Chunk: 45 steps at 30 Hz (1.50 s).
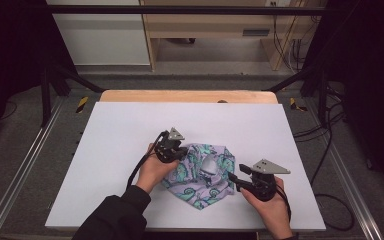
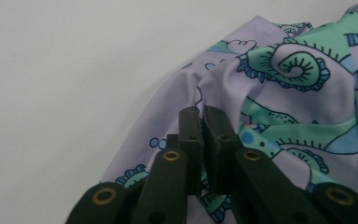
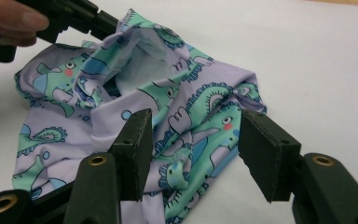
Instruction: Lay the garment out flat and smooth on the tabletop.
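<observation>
Printed cloth (image 1: pixel 200 175): soft, crumpled, lilac with teal seahorse swirls, heaped on the white bench (image 1: pixel 130 125) near its front edge. Left gripper (image 2: pixel 204 114) jaws clenched, a fold of the cloth's edge seemingly nipped between them. Right gripper (image 3: pixel 193 154) jaws released, spread over the cloth's near edge, not pressing. From the right gripper view, a pale inner lining. From above, both forearms low, flanking the heap.
</observation>
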Available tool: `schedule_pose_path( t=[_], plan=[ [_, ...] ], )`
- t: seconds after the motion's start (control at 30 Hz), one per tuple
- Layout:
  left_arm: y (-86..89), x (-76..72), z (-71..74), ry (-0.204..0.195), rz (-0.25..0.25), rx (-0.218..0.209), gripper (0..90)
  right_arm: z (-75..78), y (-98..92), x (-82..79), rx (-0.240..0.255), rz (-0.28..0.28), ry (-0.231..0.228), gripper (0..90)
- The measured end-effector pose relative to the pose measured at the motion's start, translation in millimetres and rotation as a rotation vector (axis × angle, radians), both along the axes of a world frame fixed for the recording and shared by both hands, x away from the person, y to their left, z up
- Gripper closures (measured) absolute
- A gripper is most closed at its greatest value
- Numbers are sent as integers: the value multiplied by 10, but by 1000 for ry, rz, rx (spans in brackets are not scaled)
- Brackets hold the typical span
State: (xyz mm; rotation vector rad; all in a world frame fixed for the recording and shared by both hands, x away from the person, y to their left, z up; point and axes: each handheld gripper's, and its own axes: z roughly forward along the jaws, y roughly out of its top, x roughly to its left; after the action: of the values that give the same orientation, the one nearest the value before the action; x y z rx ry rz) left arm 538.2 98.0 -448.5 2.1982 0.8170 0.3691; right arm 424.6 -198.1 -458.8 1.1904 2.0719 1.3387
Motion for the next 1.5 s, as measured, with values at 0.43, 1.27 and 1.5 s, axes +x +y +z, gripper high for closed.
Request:
schedule_pose_path(
  t=[0.43,1.27,1.5],
  plan=[
    [124,-761,216,-162,66,-48,528,-119,-128,-151,20,-57,-26,433],
    [679,-880,-139,-131,115,20,890,-174,-130,-164,1,-59,-20,432],
    [772,-923,-108,-149,110,-85,769,-172,-118,-164,15,-52,-23,427]
  ],
)
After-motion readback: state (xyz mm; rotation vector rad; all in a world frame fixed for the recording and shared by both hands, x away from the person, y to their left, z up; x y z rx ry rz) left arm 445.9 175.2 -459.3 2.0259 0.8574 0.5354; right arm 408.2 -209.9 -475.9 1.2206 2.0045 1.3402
